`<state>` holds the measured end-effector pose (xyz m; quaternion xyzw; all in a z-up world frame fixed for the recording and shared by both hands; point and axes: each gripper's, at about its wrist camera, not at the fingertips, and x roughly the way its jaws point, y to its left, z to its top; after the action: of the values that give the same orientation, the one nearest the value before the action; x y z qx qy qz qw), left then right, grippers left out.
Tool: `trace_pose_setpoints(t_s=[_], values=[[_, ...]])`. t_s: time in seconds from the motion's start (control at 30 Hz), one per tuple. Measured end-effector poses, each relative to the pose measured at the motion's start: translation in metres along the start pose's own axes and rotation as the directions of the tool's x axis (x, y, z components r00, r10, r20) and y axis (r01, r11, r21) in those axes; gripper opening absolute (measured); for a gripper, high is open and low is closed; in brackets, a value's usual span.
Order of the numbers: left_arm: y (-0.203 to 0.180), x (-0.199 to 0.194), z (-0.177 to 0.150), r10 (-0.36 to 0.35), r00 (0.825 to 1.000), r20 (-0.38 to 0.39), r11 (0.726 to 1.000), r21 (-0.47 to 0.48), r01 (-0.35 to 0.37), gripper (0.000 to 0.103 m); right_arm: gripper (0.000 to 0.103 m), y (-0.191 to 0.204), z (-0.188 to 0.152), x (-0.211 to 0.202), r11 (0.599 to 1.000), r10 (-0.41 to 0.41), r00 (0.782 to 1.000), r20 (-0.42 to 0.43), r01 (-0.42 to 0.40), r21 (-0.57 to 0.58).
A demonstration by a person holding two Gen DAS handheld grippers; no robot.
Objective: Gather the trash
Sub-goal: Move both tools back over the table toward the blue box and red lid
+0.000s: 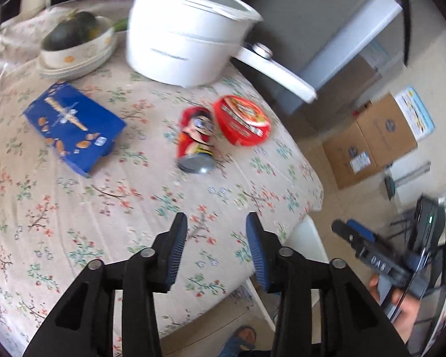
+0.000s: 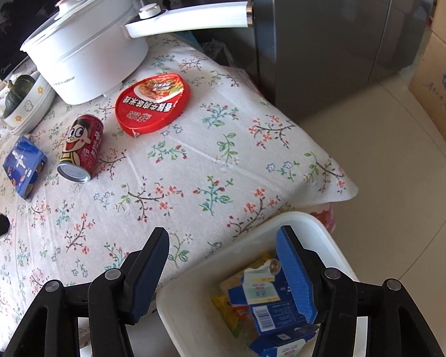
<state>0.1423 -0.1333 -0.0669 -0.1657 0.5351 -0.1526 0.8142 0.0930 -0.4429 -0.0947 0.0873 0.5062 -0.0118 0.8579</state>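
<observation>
"Royalstar" on white pot, "Midea" on microwave, Chinese characters on red lid

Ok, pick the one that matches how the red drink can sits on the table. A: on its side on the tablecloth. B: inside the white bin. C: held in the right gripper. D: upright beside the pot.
A: the red can lies on its side on the floral tablecloth, silver end showing.

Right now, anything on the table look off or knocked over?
Yes. The red can lies tipped on its side on the floral tablecloth, base end toward the camera, beside the red bowl lid. The blue box lies flat nearby. Nothing looks spilled. The white pot stands upright, lid on.
</observation>
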Motion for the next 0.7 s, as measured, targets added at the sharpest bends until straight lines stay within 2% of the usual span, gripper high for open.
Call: trace_pose_setpoints(t_s=[0.07,0.23,0.4,0.5,0.57,0.63,0.7], values=[[0.032,-0.014,0.019,0.025,0.999,0.042,0.995,-0.094,-0.021,0.052,0.066,0.006,0.003,0.005,1.0,0.001,1.0,-0.003,-0.001,-0.001],[0.098,-0.027,0.056,0.142,0.985,0.094,0.963,-0.242,-0.116,0.058,0.066,0.019,0.01,0.017,1.0,0.006,1.0,-0.013,-0.006,-0.019],[0.15,-0.016,0.077,0.117,0.99,0.076,0.932,-0.352,-0.084,0.06,0.066,0.032,0.019,0.028,0.997,0.078,0.997,-0.025,-0.078,-0.001],[0.175,0.001,0.077,0.111,0.992,0.056,0.893,-0.445,-0.074,0.06,0.066,0.041,0.023,0.035,0.994,0.11,0.993,-0.039,-0.11,0.006],[0.179,0.018,0.071,0.091,0.996,-0.006,0.868,-0.489,-0.082,0.06,0.066,0.047,0.024,0.042,0.993,0.114,0.992,-0.05,-0.114,0.0],[0.169,0.032,0.071,0.004,0.999,-0.05,0.884,-0.467,-0.027,0.06,0.066,0.053,0.026,0.048,0.994,0.104,0.993,-0.058,-0.105,-0.014],[0.152,0.029,0.076,0.022,1.0,-0.023,0.914,-0.404,-0.029,0.06,0.066,0.057,0.027,0.055,0.995,0.1,0.993,-0.066,-0.102,-0.02]])
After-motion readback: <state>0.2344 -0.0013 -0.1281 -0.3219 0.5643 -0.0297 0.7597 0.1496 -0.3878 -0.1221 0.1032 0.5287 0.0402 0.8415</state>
